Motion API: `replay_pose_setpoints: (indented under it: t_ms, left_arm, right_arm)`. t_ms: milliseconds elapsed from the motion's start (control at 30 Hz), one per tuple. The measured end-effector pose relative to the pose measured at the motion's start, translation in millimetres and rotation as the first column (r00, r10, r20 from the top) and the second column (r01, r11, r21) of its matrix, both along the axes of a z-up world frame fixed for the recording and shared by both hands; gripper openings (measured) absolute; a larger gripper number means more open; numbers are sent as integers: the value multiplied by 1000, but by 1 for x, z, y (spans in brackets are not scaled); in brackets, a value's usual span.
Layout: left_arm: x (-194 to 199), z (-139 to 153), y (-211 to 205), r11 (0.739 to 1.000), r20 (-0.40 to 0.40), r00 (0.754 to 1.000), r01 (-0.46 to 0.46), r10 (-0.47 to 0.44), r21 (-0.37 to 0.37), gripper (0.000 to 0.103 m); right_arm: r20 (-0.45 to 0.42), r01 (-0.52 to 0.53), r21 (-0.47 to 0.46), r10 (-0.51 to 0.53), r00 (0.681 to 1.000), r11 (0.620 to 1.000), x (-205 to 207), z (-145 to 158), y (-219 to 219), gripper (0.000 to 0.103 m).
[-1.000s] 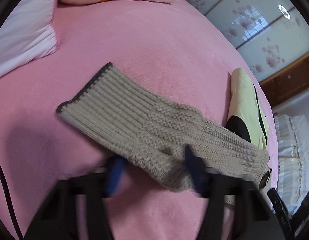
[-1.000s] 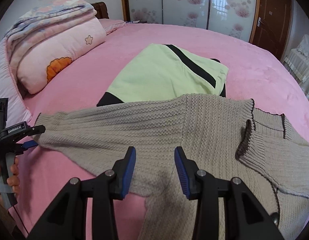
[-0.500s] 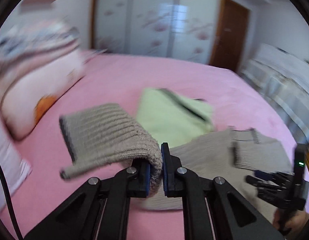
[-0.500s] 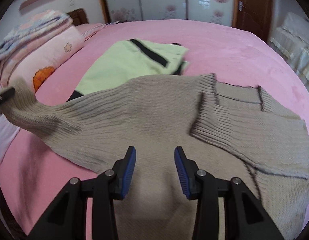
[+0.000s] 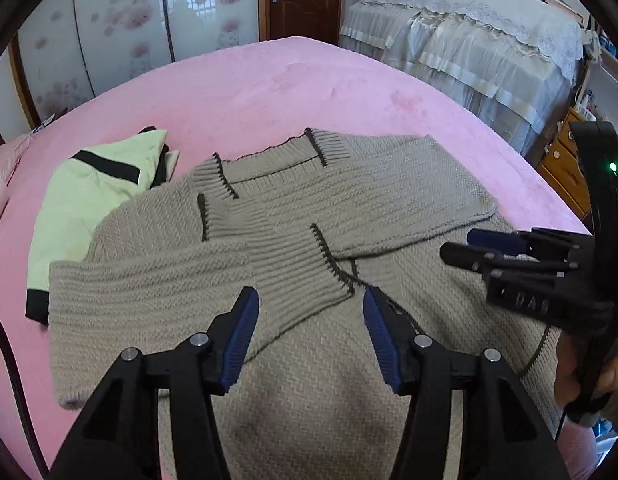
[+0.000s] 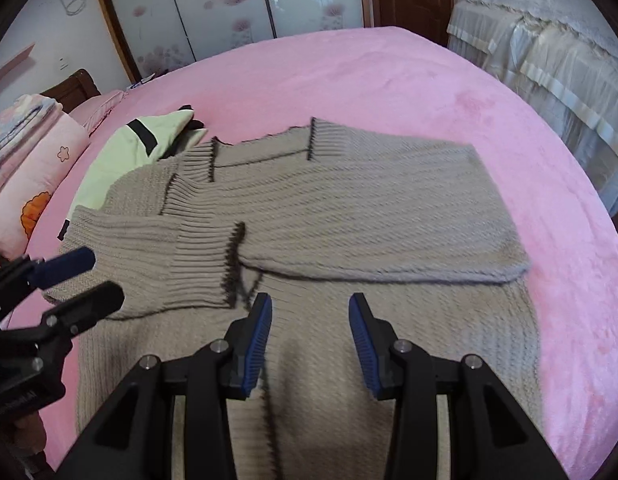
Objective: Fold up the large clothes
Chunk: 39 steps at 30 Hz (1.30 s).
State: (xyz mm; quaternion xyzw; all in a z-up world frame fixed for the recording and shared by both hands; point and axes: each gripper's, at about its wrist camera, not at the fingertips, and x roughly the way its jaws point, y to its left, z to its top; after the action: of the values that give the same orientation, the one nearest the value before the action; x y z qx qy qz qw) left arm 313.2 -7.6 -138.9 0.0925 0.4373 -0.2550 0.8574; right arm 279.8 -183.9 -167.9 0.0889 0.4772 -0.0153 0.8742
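Both sleeves of the grey sweater [image 5: 349, 216] lie crossed over its chest on the pink bed [image 5: 269, 76]. The left gripper [image 5: 311, 312] (jaws just opening) hovers empty above; the right gripper [image 6: 309, 316] likewise gapes, holding nothing.

Left gripper [image 5: 311, 304] just opening, empty, right gripper [image 6: 310, 312] open
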Motion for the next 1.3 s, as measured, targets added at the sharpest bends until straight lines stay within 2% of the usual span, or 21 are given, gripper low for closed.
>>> replay_pose_setpoints:
  t_ms: [100,167,233,333,433,567,667,733,833,867,933,1000,1100,1200,1300]
  left_arm:
    - [-6,0,27,998,10,997,-70,70,-6,58]
    - [-11,1,60,990,35,989,-140,140,-4,71]
    - [-16,4,101,975,68,973,-222,222,-12,73]
    - [-18,-4,143,948,70,946,-318,317,-4,73]
    - [-17,-29,179,909,26,910,-415,415,23,73]
    - [-7,-65,203,873,-58,871,-486,488,39,73]
    - [6,-88,211,854,-115,847,-520,519,18,73]
    - [15,-96,212,840,-148,833,-542,533,-19,73]
    - [29,-106,211,821,-174,812,-570,557,-34,73]
    - [32,-109,210,817,-175,808,-576,563,-34,73]
    - [34,-111,210,812,-178,803,-583,569,-35,73]
    - [36,-111,209,810,-172,802,-585,572,-32,73]
    - [40,-106,206,806,-148,798,-592,584,-16,73]
    - [44,-102,203,792,-135,786,-610,604,-6,73]
    - [49,-100,199,784,-138,777,-621,615,1,70]
  right_arm:
    - [-19,-25,87,27,999,996,2,-4,-6,40]
    - [-27,-47,144,51,998,989,7,-7,-3,40]
    - [-37,-77,207,87,996,975,13,-10,6,40]
    - [-54,-112,288,133,990,951,25,-19,22,40]
    - [-80,-113,306,143,986,945,41,-32,32,40]
    - [-130,-92,328,141,981,940,69,-53,40,40]
    - [-157,-93,297,144,977,950,89,-63,49,40]
    - [-170,-92,295,147,975,951,98,-68,52,40]
    - [-164,-108,302,163,973,947,106,-74,59,40]
    - [-159,-119,282,169,973,952,107,-73,62,34]
    - [-138,-163,195,192,972,967,102,-62,72,11]
    - [-92,-232,128,245,965,964,93,-39,81,8]
    - [34,-310,52,309,950,949,80,11,88,7]
    - [189,-313,-43,315,930,949,73,66,84,7]
    - [280,-251,-109,272,921,962,82,98,66,7]
